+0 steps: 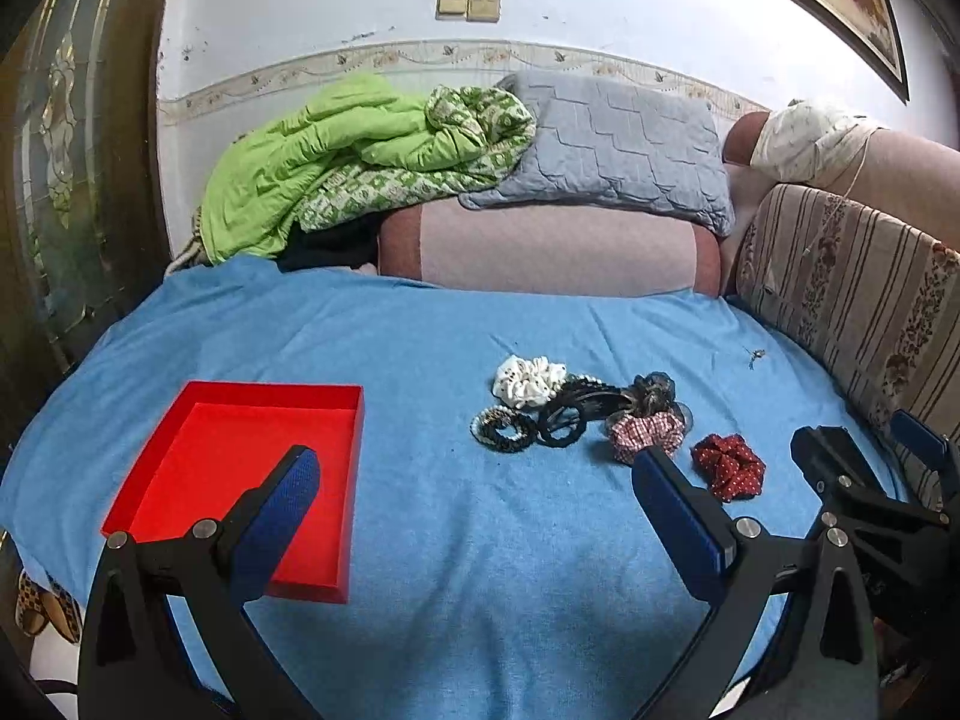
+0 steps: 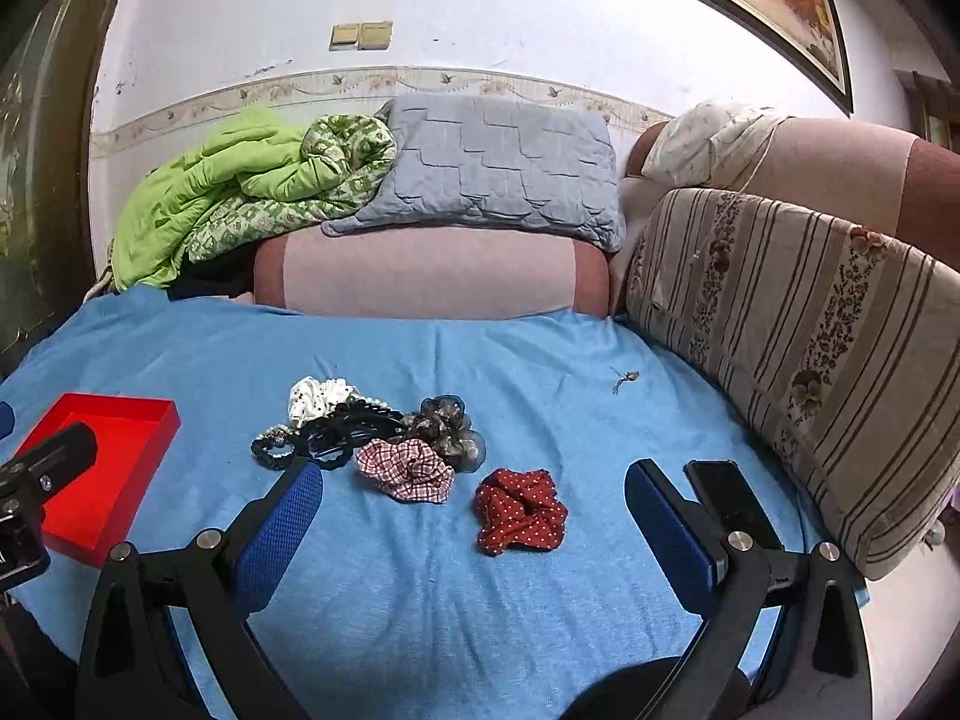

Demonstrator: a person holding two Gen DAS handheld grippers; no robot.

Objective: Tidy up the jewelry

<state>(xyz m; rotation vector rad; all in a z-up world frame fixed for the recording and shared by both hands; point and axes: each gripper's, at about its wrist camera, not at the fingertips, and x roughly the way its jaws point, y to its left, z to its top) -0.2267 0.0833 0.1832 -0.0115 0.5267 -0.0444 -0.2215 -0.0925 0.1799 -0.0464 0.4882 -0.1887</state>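
An empty red tray (image 1: 240, 468) lies on the blue cloth at the left; it also shows in the right wrist view (image 2: 114, 456). A pile of hair accessories lies mid-cloth: a white scrunchie (image 1: 528, 381), black hair ties (image 1: 528, 429), a black claw clip (image 1: 594, 399), a checked scrunchie (image 2: 405, 468), a grey scrunchie (image 2: 447, 426). A red dotted scrunchie (image 2: 519, 510) lies apart to the right, also in the left wrist view (image 1: 729, 465). My left gripper (image 1: 474, 471) is open and empty above the cloth. My right gripper (image 2: 474, 483) is open and empty, with the red dotted scrunchie between its fingers' line of sight.
The blue cloth (image 1: 420, 540) covers a sofa seat. A striped cushion (image 2: 810, 348) bounds the right side. A pink bolster (image 2: 426, 270), grey pillow (image 2: 498, 162) and green blanket (image 2: 240, 192) lie at the back. A small thread scrap (image 2: 624, 381) lies on the cloth.
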